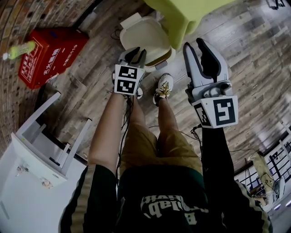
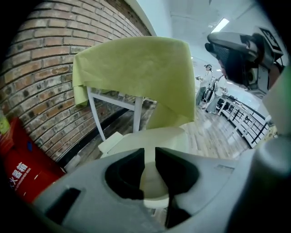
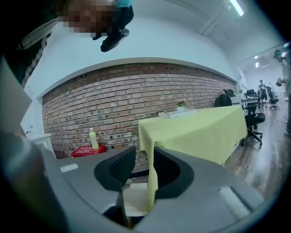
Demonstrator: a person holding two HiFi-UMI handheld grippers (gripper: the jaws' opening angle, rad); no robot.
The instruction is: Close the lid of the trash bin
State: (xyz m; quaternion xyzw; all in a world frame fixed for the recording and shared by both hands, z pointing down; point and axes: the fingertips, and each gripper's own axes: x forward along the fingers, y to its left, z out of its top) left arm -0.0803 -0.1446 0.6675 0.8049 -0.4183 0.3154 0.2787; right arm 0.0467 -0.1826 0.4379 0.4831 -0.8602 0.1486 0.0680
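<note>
A red brick wall [image 3: 136,100] rises to white plaster above a grey wood-plank floor [image 1: 254,50], where a table under a yellow-green cloth [image 3: 200,132] stands near a red box [image 1: 50,54] with a green bottle [image 1: 18,50], a white cabinet [image 1: 32,182] and, farther off, black office chairs [image 3: 252,119] beneath ceiling strip lights [image 3: 236,7].

The yellow-green tablecloth [image 1: 182,16] hangs just beside the trash bin [image 1: 145,36], crowding that side. Bare wooden floor [image 1: 91,88] lies open between the bin and the red box [image 1: 50,54].
</note>
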